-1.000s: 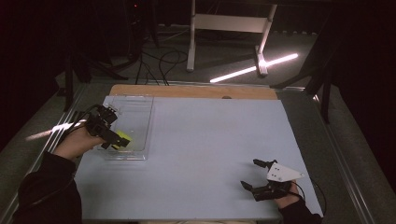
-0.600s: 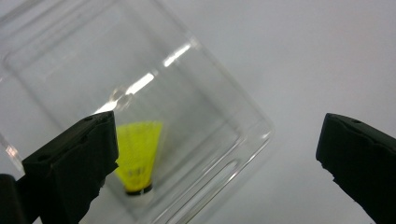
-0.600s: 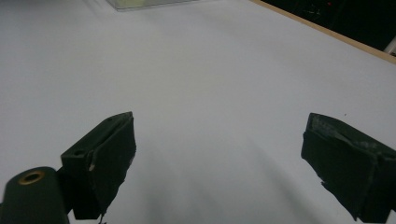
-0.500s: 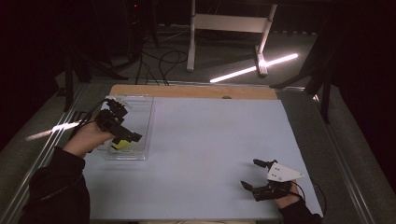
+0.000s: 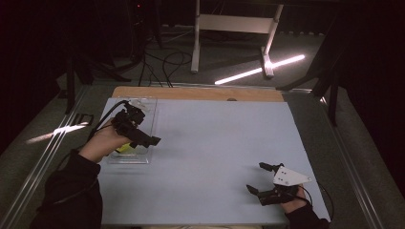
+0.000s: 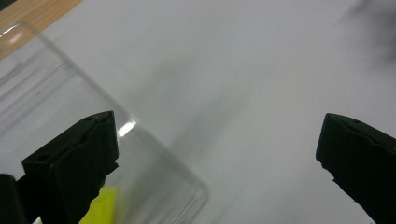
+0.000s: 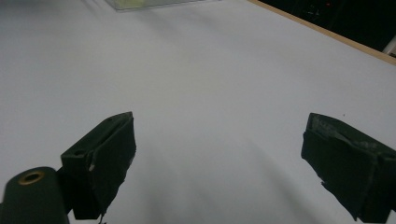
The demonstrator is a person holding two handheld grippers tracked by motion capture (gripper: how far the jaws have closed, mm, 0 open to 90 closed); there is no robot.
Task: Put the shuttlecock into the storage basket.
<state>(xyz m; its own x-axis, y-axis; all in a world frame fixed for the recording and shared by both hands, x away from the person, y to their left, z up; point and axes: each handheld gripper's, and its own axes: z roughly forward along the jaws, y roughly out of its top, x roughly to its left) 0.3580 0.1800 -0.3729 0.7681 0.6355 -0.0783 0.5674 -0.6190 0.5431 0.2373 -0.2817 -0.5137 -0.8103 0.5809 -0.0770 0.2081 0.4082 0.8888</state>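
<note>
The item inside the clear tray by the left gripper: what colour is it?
Yellow-green item; it shows best in the high view, lying in the clear tray.

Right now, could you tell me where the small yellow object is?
In the high view, the small yellow object lies inside the clear plastic tray at the table's left side, just beneath the left gripper.

Two grippers showing, left gripper (image 5: pixel 149 140) and right gripper (image 5: pixel 262 180), one clear tray (image 5: pixel 148 110) lying far left, one yellow item (image 5: pixel 125 148) sitting inside it, one table (image 5: pixel 215 138) carrying everything
</note>
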